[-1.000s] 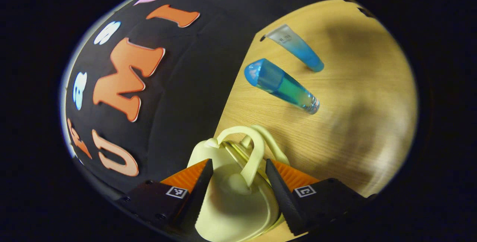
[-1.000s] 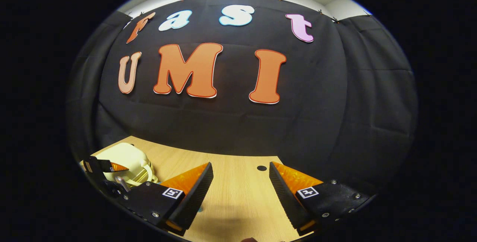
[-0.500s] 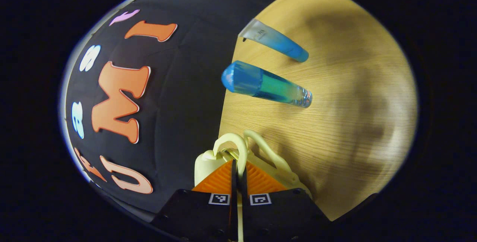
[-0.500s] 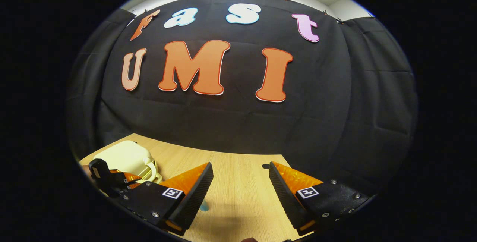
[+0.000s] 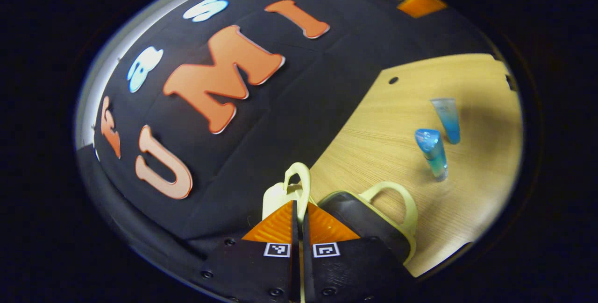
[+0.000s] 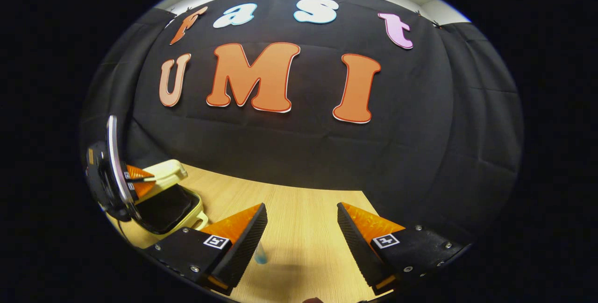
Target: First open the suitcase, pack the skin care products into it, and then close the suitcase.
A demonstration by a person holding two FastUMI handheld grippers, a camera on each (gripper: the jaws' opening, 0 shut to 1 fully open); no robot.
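**Suitcase lid lifted, two tubes waiting on the table**

In the left gripper view, the left gripper (image 5: 299,221) is pinching the lid handle (image 5: 300,184) of the small cream suitcase (image 5: 373,219), both fingers pressing on the loop. Just right of its fingers the suitcase's dark interior is showing, with a second cream handle (image 5: 397,200) arching beyond it. Farther ahead and to the right, two skin care products are lying on the wooden table (image 5: 387,121), near each other but apart: a blue-capped tube (image 5: 432,153) and, beyond it, a clear-to-blue tube (image 5: 447,118).

In the right gripper view, the right gripper (image 6: 301,237) is hanging over the table with its fingers spread wide, holding nothing. One blue tube end (image 6: 260,256) is peeking out beside its left finger. Far to the left, the other gripper is holding the raised lid (image 6: 161,177).
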